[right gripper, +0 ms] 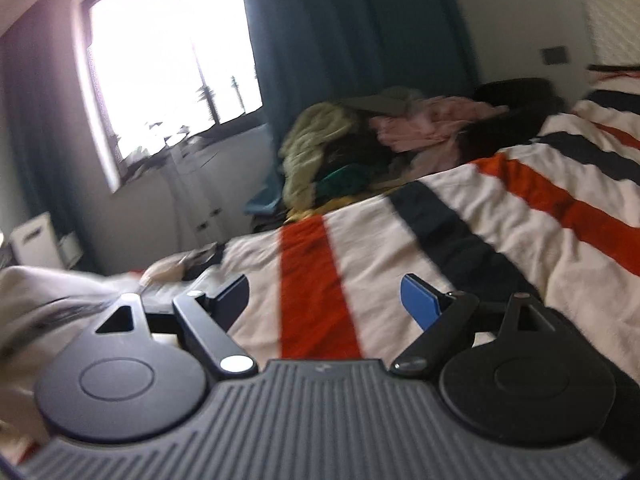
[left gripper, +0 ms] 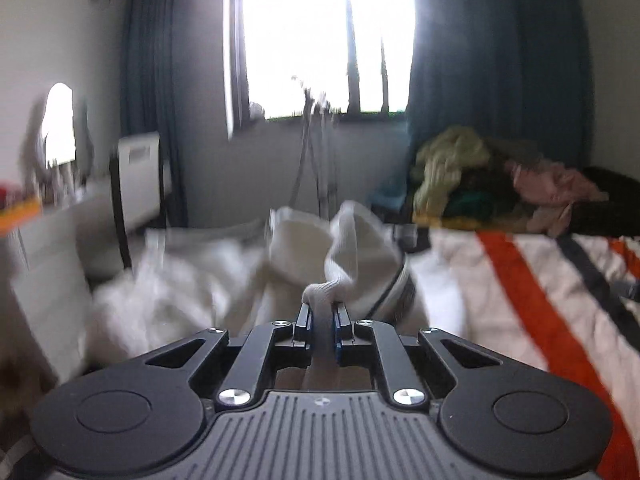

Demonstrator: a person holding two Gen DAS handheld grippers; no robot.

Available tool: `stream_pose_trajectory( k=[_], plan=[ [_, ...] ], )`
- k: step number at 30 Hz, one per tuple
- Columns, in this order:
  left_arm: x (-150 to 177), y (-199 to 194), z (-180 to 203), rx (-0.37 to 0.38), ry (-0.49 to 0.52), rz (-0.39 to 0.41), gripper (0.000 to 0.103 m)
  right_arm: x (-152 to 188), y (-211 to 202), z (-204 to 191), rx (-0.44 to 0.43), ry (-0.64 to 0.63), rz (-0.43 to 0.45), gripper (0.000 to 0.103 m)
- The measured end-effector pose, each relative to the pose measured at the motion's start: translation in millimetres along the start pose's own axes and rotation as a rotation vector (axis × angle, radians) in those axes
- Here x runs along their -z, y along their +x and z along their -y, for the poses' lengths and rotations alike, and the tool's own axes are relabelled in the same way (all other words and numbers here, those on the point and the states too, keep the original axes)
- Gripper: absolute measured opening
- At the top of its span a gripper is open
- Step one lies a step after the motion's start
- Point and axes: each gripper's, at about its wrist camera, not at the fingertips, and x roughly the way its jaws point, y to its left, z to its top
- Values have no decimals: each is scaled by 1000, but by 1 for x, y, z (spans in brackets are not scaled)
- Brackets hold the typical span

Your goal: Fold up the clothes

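left gripper (left gripper: pixel 321 312): jaws closed on a ribbed edge of a white garment (left gripper: pixel 352 248); the pinched fabric bunches up between the blue pads and runs back toward the camera between the fingers.

white garment: lifted at the pinched edge, the rest hanging and trailing forward and to the left over the bed, with a dark trim line along one fold; blurred, so its type cannot be told. in the right wrist view a blurred part of it (right gripper: pixel 44 300) shows at the left edge, beside the gripper body.

right gripper (right gripper: pixel 326 300): jaws wide apart, nothing between them; it hangs over the striped blanket (right gripper: pixel 500 220), whether touching it cannot be told.

striped blanket: white with orange and dark stripes, spread over the bed, covering the right half of the left wrist view (left gripper: pixel 520 280).

clothes pile (right gripper: pixel 360 140): heaped at the far edge of the blanket, near the curtain; olive-green, pink, dark and green items mixed, unfolded. also in the left wrist view (left gripper: pixel 500 176).

window (left gripper: pixel 320 36): bright, overexposed, far wall.

curtain (right gripper: pixel 352 28): dark teal, hanging to the right of the window.

white cabinet (left gripper: pixel 140 172): against the far wall, left of the window.
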Motion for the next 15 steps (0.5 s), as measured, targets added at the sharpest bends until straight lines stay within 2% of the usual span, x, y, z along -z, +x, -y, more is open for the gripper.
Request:
stream_pose_trajectory(
  k=[3, 6, 7, 8, 10, 13, 15],
  plan=[
    [13, 1, -8, 57, -45, -52, 13, 10, -9, -17, -66, -54, -64, 84],
    [12, -4, -8, 85, -30, -36, 30, 17, -12, -32, -134, -86, -121, 84],
    [11, -6, -10, 100, -36, -37, 44, 19, -12, -37, -154, -101, -137, 84],
    [11, -7, -10, 108, -46, -38, 67, 21, -11, -43, -171, -119, -152, 84],
    [14, -2, -9, 112, -82, -24, 95, 22, -8, -57, -202, -151, -176, 84],
    [24, -1, -16, 125, -135, -30, 96, 16, 4, -85, -235, -214, -195, 84],
    [26, 2, -22, 111, -168, -42, 100, 2, 21, -109, -288, -231, -215, 84]
  ],
)
